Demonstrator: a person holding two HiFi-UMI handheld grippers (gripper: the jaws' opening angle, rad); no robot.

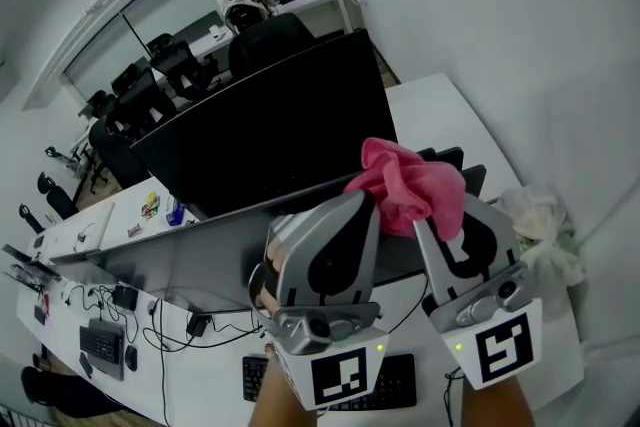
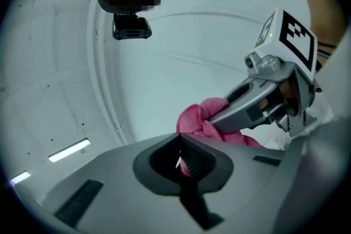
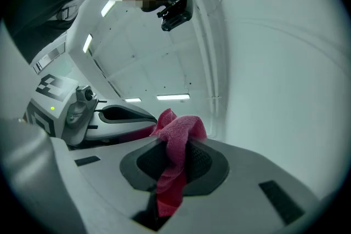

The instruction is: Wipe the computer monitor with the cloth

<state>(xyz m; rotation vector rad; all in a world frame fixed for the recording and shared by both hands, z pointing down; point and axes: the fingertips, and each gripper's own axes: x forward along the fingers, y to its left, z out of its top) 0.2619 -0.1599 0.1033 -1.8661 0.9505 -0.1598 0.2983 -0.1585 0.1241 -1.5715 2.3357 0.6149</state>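
Cloth [image 1: 412,183] pinched by left tongs [image 1: 372,202] and right tongs [image 1: 432,220] before monitor [image 1: 270,130]

- Left gripper [image 1: 366,203] sits at lower centre of the head view. It is tilted up and to the right, with its marker cube nearest the camera.
- Its jaws are pressed together in the left gripper view, with only a sliver of gap at the pads (pink shows just past the tips, and I can't tell whether any is pinched).
- Right gripper [image 1: 445,233] is at lower right, just beside the left and leaning up and to the left, so the two tips converge.
- Its jaws are clamped on the cloth [image 3: 178,134], which hangs down between the pads.
- A bare left forearm [image 1: 285,407] and right forearm [image 1: 490,405] come in from the bottom edge.
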